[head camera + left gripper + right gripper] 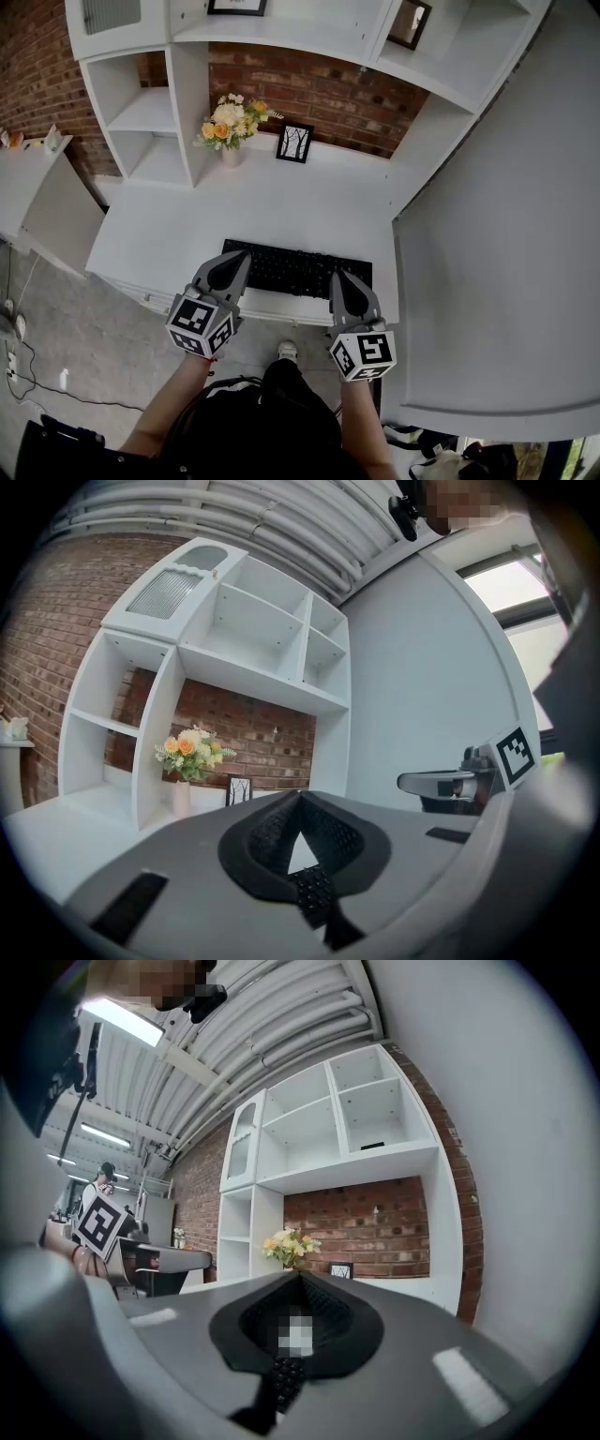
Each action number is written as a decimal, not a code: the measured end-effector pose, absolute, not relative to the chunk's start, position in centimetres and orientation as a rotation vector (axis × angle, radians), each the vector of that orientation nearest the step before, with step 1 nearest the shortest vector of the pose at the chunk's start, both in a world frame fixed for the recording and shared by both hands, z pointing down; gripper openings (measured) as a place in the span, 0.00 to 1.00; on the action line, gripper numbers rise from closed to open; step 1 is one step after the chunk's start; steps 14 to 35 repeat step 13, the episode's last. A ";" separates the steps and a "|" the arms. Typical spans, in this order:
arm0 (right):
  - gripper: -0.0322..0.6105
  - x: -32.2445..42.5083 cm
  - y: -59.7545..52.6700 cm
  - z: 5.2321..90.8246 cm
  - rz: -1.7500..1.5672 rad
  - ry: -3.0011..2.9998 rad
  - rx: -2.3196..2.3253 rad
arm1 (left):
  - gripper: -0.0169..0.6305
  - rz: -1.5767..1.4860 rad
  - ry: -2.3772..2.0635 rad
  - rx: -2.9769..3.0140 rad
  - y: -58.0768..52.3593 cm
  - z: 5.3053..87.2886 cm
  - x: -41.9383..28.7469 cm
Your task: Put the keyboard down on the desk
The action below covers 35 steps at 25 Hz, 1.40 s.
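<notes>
Keyboard [300, 272]: is seen at the desk [187, 234] front edge.
Left gripper [240, 258]: is clamped on its left end.
Right gripper [338, 278]: is clamped on its right end.

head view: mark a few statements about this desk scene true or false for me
1. The keyboard is black. True.
2. The picture frame stands left of the flowers. False: it stands to their right.
3. The flowers sit at the back of the desk. True.
4. The wall behind the desk is tiled green. False: it is red brick.
5. Both grippers gape wide. False: the left gripper and the right gripper have their jaws together.
</notes>
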State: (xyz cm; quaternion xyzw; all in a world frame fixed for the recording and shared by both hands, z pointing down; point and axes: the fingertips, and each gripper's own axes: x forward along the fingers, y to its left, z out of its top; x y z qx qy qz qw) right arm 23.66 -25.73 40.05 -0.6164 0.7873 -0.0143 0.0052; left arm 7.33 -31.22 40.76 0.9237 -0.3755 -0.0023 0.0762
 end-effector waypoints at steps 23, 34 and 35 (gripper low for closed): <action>0.05 24.5 -24.2 39.8 -0.005 2.400 -2.042 | 0.01 -0.016 -1.145 2.761 -30.4 41.0 5.1; 0.05 24.5 -24.2 39.8 -0.005 2.400 -2.042 | 0.01 -0.016 -1.145 2.761 -30.4 41.0 5.1; 0.05 24.5 -24.2 39.8 -0.005 2.400 -2.042 | 0.01 -0.016 -1.145 2.761 -30.4 41.0 5.1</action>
